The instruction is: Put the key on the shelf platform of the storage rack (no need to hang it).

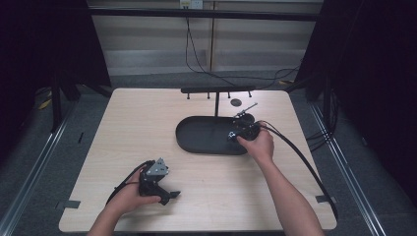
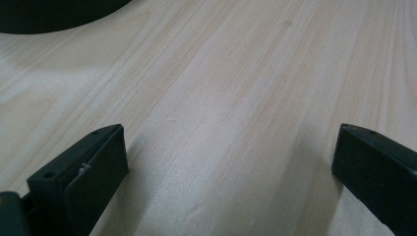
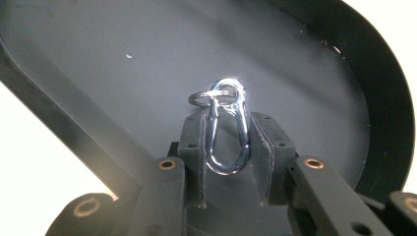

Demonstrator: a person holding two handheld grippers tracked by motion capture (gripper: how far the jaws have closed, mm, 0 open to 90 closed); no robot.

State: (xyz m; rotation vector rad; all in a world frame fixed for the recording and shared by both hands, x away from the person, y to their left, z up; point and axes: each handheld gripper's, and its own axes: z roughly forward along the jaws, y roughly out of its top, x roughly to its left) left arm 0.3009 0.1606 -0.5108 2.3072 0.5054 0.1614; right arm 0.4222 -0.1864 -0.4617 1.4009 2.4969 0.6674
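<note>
Near the front left corner of the surface [image 1: 147,118], the left hand-held gripper [image 1: 164,195] rests low over bare wood, jaws spread wide with nothing between them. Toward the middle, a black oval tray [image 1: 196,135] lies flat; behind it, by the far edge, stands a thin black rack [image 1: 217,90] with pegs. At the tray's right end, the right hand-held gripper [image 3: 227,147] is clenched on a silver carabiner clip [image 3: 227,132], held upright above the tray floor, a small ring [image 3: 204,98] looped through its top.
</note>
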